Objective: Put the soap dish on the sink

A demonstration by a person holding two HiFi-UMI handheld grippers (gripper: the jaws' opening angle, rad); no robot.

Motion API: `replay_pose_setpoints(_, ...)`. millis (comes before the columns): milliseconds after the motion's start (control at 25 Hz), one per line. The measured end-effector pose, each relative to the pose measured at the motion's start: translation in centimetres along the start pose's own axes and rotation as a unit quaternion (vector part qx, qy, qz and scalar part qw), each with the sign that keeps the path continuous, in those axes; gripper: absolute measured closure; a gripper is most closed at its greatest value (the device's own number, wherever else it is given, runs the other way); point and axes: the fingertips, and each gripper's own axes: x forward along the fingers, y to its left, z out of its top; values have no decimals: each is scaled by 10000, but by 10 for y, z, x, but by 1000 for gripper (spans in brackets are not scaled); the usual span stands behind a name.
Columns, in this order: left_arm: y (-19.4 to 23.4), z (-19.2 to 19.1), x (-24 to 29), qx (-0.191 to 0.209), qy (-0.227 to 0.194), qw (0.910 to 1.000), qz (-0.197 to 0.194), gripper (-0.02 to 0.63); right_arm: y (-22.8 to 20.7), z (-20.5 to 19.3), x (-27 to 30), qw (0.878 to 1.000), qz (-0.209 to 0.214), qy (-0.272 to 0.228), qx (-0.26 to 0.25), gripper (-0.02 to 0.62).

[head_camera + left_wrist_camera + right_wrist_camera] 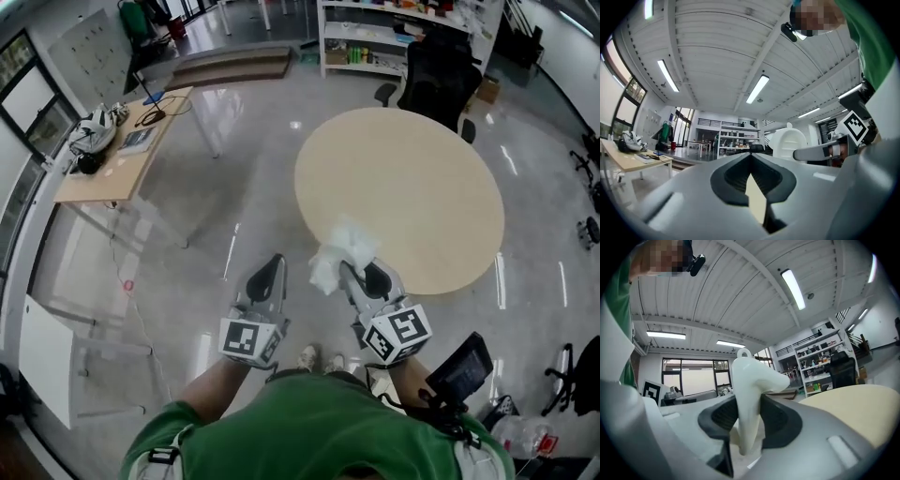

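We are pinching the soap dish point(339, 248) in the right gripper point(361, 274), keeping it ahead of the jaws for placing. The left gripper point(270, 272) is riding alongside, jaws pressed together, empty.

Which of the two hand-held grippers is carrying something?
The right gripper: its fingers clamp the white soap dish. The left gripper is shut, with nothing between its fingers.

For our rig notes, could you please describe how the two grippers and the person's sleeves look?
Both the left gripper and right gripper are light grey with dark pads inside the fingers. Each carries a white cube with black square markers. The sleeves are green.
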Motion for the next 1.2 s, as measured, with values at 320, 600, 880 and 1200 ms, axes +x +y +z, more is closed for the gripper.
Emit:
replay_pose_setpoints(320,57,-4,-51,145,-1,9915,1294,600,52,-16,53,9937,1113,111,24,462)
replay_pose_setpoints(600,103,11,-98,180,-201,9764,2142,600,111,-16,90,9810,1931,177,-69,462)
replay_pose_setpoints(880,156,31,-148,229,-427,9598,2766,600,179,-13,132,9669,2540,189,-120,462)
replay_pose_setpoints(1200,204,33,-205,252,-502,9438,3257,600,248,-33,162,9529,3011,315,-165,462)
